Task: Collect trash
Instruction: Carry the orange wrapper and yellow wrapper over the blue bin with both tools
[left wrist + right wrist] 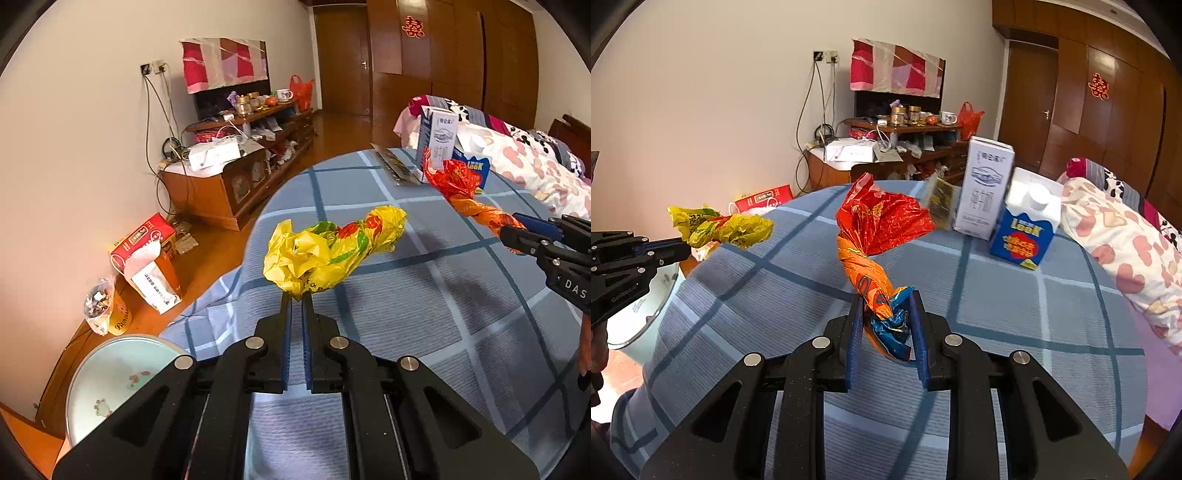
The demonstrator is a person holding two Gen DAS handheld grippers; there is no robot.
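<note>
The blue checked bed [424,295] lies broad and mostly bare under both grippers, its left edge dropping to the wooden floor [218,254] where a round pale basin [110,376] sits just beside it, while a white carton [986,192] and a blue carton [1027,229] stand near the far edge. The left gripper [297,295] is pinched tight on the crumpled yellow bag [328,247], held above the bed near that left edge. The right gripper [886,299] is clamped on the twisted tail of the red-orange bag [879,221], which rises over mid-bed, short of the cartons.
</note>
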